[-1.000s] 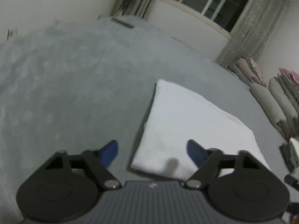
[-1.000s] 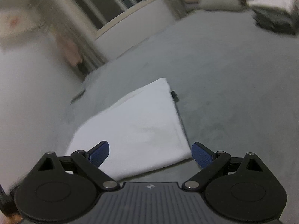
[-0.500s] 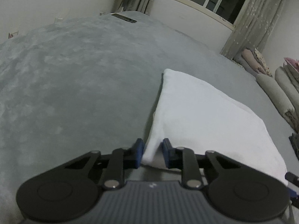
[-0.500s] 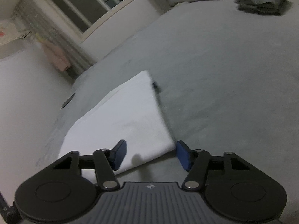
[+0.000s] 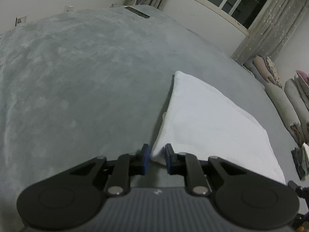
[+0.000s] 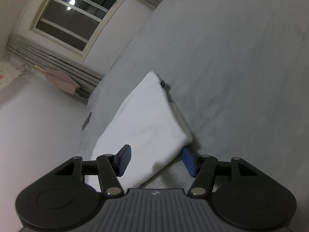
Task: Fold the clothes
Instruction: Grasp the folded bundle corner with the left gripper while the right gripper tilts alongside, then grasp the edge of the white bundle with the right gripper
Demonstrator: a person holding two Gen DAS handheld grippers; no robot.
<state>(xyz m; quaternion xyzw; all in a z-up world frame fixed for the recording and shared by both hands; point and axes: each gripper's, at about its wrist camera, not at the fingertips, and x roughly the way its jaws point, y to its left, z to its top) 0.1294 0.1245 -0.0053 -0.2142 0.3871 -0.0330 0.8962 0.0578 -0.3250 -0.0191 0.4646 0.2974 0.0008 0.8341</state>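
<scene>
A folded white garment (image 5: pixel 210 119) lies on a grey plush bed cover (image 5: pixel 81 81). My left gripper (image 5: pixel 156 159) is shut on the garment's near left corner, and that corner is lifted a little off the cover. In the right wrist view the same white garment (image 6: pixel 146 123) reaches down between the blue pads of my right gripper (image 6: pixel 156 161), which is open and straddles the near right corner without clamping it. A small dark tag (image 6: pixel 164 83) sticks out at the garment's far right edge.
Rolled blankets and pillows (image 5: pixel 285 104) line the right side of the bed, with a stack of folded clothes (image 5: pixel 301 162) at the right edge. A dark flat object (image 5: pixel 137 11) lies at the far end of the bed. A window (image 6: pixel 75 19) and curtains are behind.
My left gripper went from open to shut on the garment's left corner and has raised it slightly. My right gripper moved in around the right corner and narrowed, still open.
</scene>
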